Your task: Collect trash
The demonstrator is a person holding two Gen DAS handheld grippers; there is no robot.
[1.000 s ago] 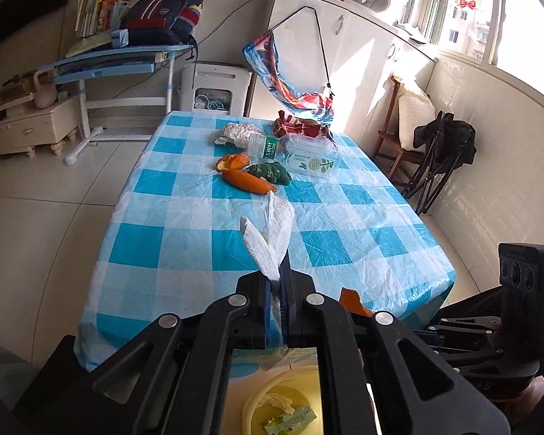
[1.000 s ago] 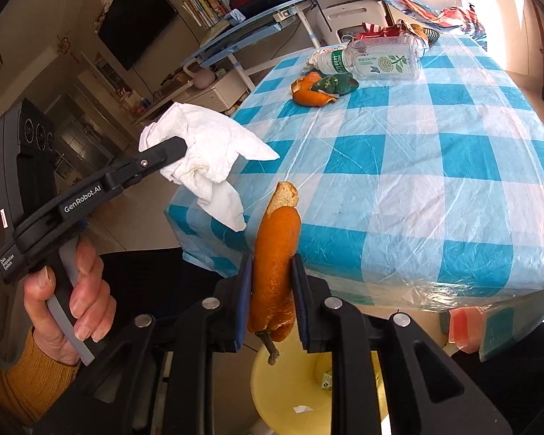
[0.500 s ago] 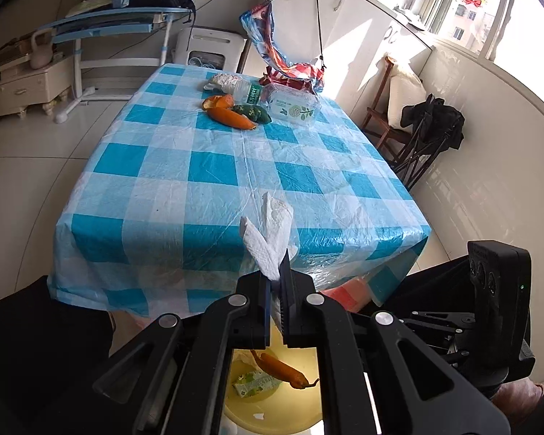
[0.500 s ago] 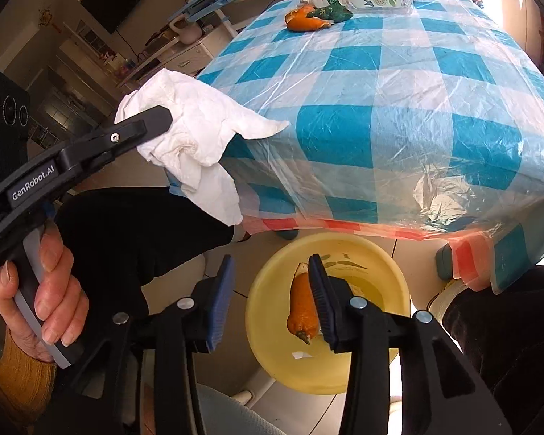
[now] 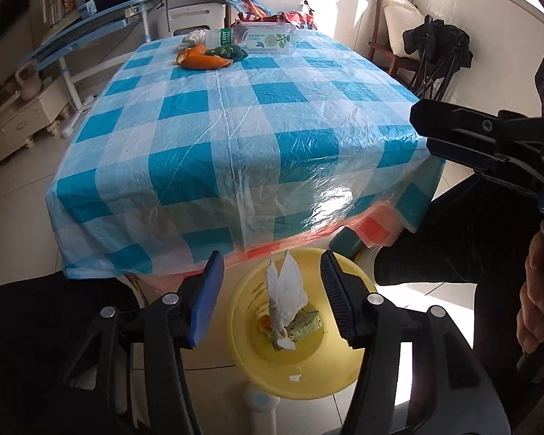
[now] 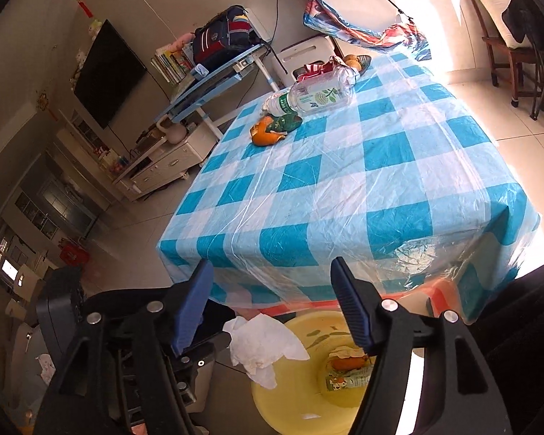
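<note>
My left gripper [image 5: 272,290] hangs over a yellow bin [image 5: 243,348] on the floor by the table's near edge. Its jaws are opening, and a white tissue [image 5: 284,297] falls free between them, touching neither pad. In the right wrist view the same tissue [image 6: 261,344] is at the yellow bin's [image 6: 272,402] left rim. My right gripper [image 6: 272,290] is also opening, with nothing between its fingers; it shows from the side [image 5: 424,130]. A long orange peel [image 6: 346,362] and a green carton [image 6: 344,380] lie in the bin.
At the far end of the blue checked table [image 5: 235,127] lie orange peel [image 5: 203,61], a green wrapper [image 5: 225,52] and plastic bottles [image 5: 268,38]. A blue desk [image 6: 214,79], a white stool and chairs [image 5: 435,58] stand around it. Dark-clothed legs flank the bin.
The left gripper sank toward the bin and let go of the tissue. The right gripper dropped the long orange peel into the bin, then opened wider.
</note>
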